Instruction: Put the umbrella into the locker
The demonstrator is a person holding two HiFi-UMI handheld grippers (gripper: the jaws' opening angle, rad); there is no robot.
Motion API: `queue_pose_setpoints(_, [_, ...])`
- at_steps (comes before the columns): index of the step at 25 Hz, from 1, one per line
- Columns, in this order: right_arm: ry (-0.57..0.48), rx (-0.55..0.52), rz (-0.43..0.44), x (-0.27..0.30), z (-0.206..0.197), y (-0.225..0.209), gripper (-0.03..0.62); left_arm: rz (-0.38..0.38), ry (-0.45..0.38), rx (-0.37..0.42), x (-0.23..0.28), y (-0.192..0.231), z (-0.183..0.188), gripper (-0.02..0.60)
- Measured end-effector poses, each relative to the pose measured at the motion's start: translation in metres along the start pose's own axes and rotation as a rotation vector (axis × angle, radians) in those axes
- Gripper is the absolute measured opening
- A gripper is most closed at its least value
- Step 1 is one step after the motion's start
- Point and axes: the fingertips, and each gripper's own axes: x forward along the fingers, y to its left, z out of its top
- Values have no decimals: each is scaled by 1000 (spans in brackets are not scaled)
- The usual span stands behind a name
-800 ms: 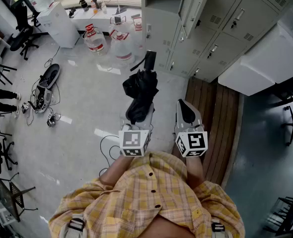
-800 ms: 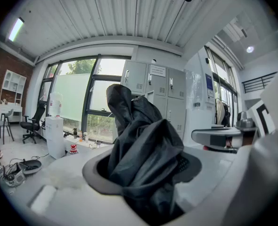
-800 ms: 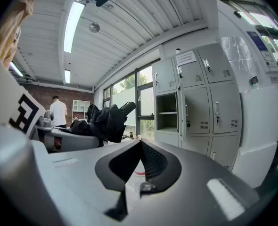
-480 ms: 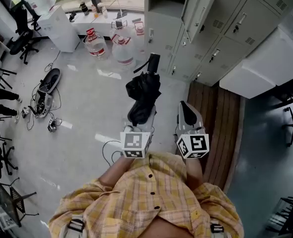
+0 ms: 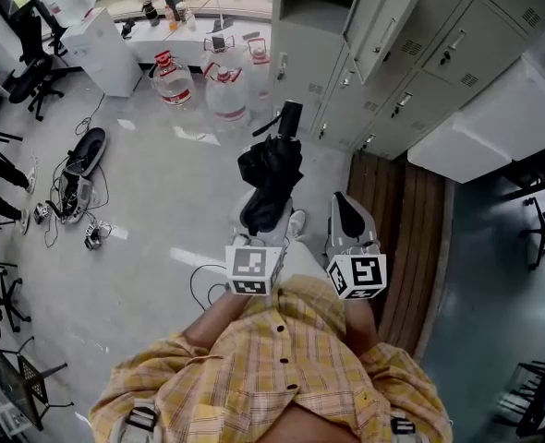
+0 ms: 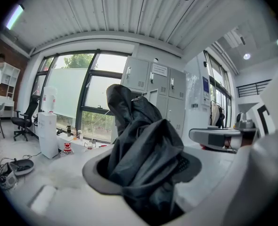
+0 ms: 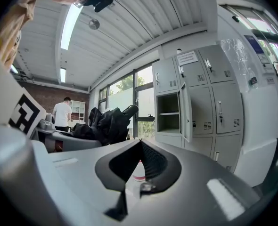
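A folded black umbrella [image 5: 271, 178] points away from me toward the grey lockers, its handle end [image 5: 289, 116] farthest out. My left gripper [image 5: 265, 212] is shut on its bunched fabric, which fills the jaws in the left gripper view, where the umbrella [image 6: 139, 159] hides the left gripper [image 6: 143, 173] pads. My right gripper [image 5: 346, 212] is held beside it, shut with nothing in it; the right gripper [image 7: 140, 147] jaws meet at the tip. The open locker [image 5: 305, 3] with a shelf stands ahead, its door [image 5: 379, 17] swung out. That open locker [image 7: 168, 117] and the umbrella [image 7: 108, 124] both appear in the right gripper view.
Water jugs [image 5: 174, 77] stand by the window next to a white cabinet [image 5: 102, 49]. Cables and gear [image 5: 78, 169] lie on the floor at left. A wooden platform [image 5: 406, 238] and white counter [image 5: 494, 109] are at right. A person in white [image 7: 62, 114] stands far off.
The person has stepped slightly toward the lockers, and a shoe now shows under the grippers. Both grippers hold their pose, with the umbrella still in the left one.
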Motion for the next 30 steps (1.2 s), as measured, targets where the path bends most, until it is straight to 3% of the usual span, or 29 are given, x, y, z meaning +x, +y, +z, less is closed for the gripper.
queue_pose_setpoints(15, [1,20,20,144,-3,-31,-11,-9,37,42,110,66,18,256])
queue_pose_setpoints(30, [3,15,29,286,36,-131,-11,-17,39,25,278,96,69,256])
